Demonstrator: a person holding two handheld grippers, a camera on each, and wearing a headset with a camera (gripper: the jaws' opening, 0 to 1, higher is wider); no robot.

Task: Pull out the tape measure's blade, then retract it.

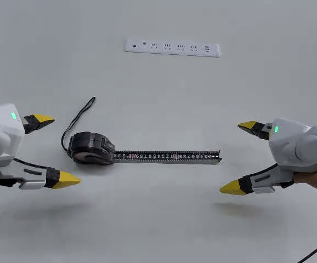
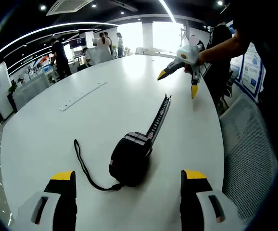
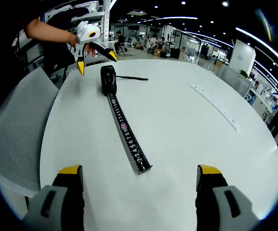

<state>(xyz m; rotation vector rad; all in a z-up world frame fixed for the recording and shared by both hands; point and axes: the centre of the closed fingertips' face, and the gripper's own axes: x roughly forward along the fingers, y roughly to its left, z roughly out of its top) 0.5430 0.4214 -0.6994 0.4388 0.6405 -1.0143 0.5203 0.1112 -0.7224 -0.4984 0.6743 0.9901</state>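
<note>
1. The tape measure (image 1: 91, 148) lies on the white surface (image 1: 158, 224), a little way in from the edge on the person's side. Its blade (image 1: 169, 156) is drawn out flat and runs roughly parallel to that edge.
2. The left claw (image 1: 57, 148) hovers just beside the case end, released, jaws spread wide and touching nothing. In the left gripper view the case sits between its two yellow tips, but clear of both.
3. The right claw (image 1: 238, 156) hangs near the hooked tip of the blade, also released and empty, with a gap between it and the tip.
4. Step in hand, as I judge it: the pull-out looks done and the retraction is not yet begun. The blade lies extended with nothing holding it, so a lock is probably engaged.
5. The next move likely calls for the left claw to close on the case and steady it. The lock would then need freeing, while the right claw takes the blade tip so it runs in slowly instead of whipping.
6. Count: one tape measure with one blade and one black wrist strap (image 1: 76, 120) looped from the case, and two claws. There is also one white power strip (image 1: 172, 47), lying well apart towards the far edge.
</note>
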